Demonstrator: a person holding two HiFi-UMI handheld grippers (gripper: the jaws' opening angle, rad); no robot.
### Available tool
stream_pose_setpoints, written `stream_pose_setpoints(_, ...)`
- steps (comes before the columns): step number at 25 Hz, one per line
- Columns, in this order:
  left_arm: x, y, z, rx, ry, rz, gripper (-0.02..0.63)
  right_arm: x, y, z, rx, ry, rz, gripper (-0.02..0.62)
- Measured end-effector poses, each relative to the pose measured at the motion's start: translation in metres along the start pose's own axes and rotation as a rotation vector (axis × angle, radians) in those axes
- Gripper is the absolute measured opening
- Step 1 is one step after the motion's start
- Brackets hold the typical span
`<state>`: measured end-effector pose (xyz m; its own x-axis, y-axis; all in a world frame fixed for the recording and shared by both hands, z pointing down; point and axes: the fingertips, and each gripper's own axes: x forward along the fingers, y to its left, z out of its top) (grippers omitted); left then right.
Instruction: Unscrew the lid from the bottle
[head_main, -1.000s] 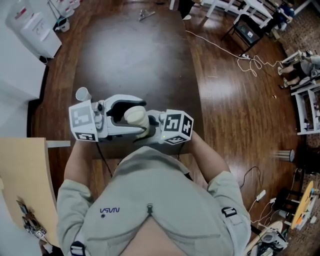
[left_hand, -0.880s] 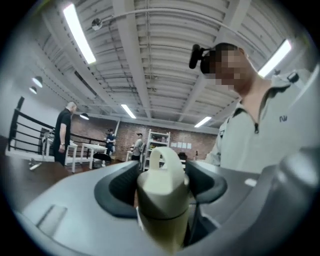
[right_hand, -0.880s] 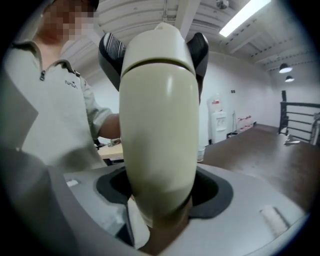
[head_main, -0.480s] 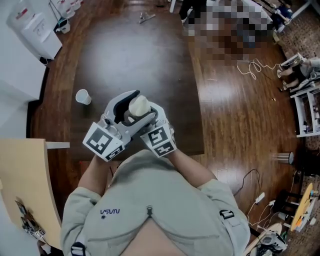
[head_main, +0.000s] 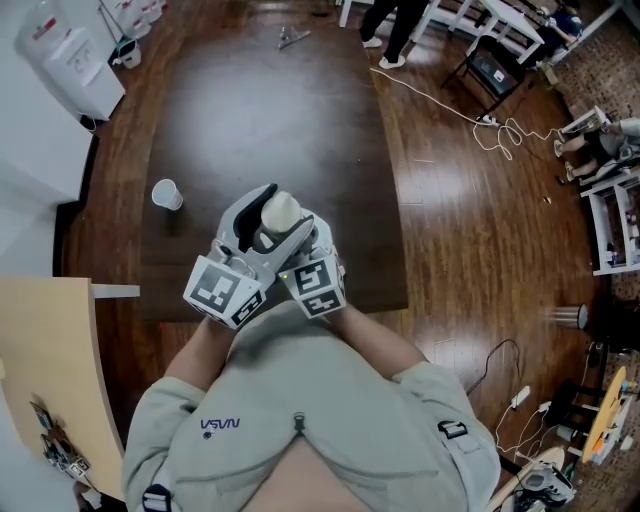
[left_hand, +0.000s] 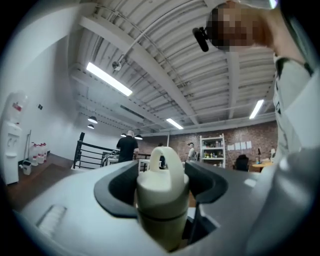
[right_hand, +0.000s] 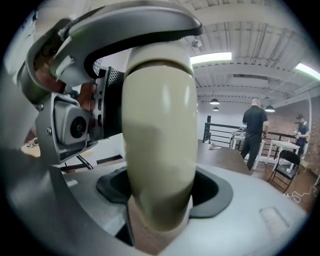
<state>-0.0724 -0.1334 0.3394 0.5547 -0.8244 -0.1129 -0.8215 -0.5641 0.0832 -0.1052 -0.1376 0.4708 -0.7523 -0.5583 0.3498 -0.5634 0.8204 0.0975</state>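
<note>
A cream bottle (head_main: 281, 210) is held in the air above the near part of the dark wooden table (head_main: 270, 100), close to the person's chest. In the left gripper view its lid (left_hand: 162, 185), with a loop handle on top, sits between the dark pads, and my left gripper (left_hand: 162, 189) is shut on it. My right gripper (right_hand: 160, 192) is shut on the bottle's body (right_hand: 160, 145); the left gripper's jaw arches over the bottle's far end there. In the head view the left gripper (head_main: 262, 207) and right gripper (head_main: 291, 232) are pressed together, marker cubes toward the person.
A white paper cup (head_main: 166, 193) stands on the table left of the grippers. A small metal object (head_main: 292, 32) lies at the far end. A white water dispenser (head_main: 70, 55) is at the far left, a pale wooden panel (head_main: 45, 370) near left, and cables (head_main: 440, 95) on the floor.
A second ago the grippers lay side by side across the table edge with the bottle between them. They have turned so both cubes face the person and the bottle points away.
</note>
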Motion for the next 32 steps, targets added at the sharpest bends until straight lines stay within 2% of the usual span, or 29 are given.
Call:
stream_pose_setpoints(2,0.0,-0.004,0.001,-0.009,0.01,-0.051,0.301,-0.002,0.006,-0.001,0.011,0.004,0.055,0.304)
stream_pose_setpoints(4,-0.002,-0.009,0.004,-0.028,0.027,-0.129,0.302,-0.005,0.015,-0.001,0.021,0.012,0.156,0.304)
stream_pose_setpoints(11,-0.034,-0.02,0.021,-0.222,0.066,-0.549,0.374,-0.041,0.067,0.009,-0.024,0.012,0.656,0.304)
stream_pose_setpoints(15,-0.059,-0.035,0.028,-0.275,0.11,-0.813,0.374,-0.07,0.096,0.019,-0.025,0.037,0.958,0.304)
stream_pose_setpoints(18,-0.066,-0.043,0.029,-0.279,0.151,-0.924,0.374,-0.092,0.11,0.02,-0.049,0.092,1.15,0.304)
stream_pose_setpoints(20,-0.07,-0.05,0.03,-0.276,0.163,-0.979,0.376,-0.103,0.116,0.018,-0.07,0.129,1.232,0.304)
stream_pose_setpoints(23,-0.076,-0.06,0.032,-0.27,0.174,-1.044,0.346,-0.11,0.122,0.016,-0.085,0.16,1.291,0.304)
stream_pose_setpoints(24,-0.076,-0.061,0.032,-0.262,0.173,-1.048,0.309,-0.109,0.122,0.015,-0.086,0.165,1.297,0.304)
stream_pose_setpoints(27,-0.072,-0.059,0.03,-0.237,0.175,-1.016,0.307,-0.103,0.119,0.014,-0.081,0.16,1.274,0.304)
stream_pose_setpoints(30,-0.062,-0.049,0.026,-0.171,0.176,-0.917,0.305,-0.084,0.108,0.013,-0.083,0.13,1.157,0.304)
stream_pose_setpoints(32,-0.054,-0.042,0.021,-0.117,0.175,-0.821,0.305,-0.066,0.095,0.011,-0.098,0.098,1.006,0.304)
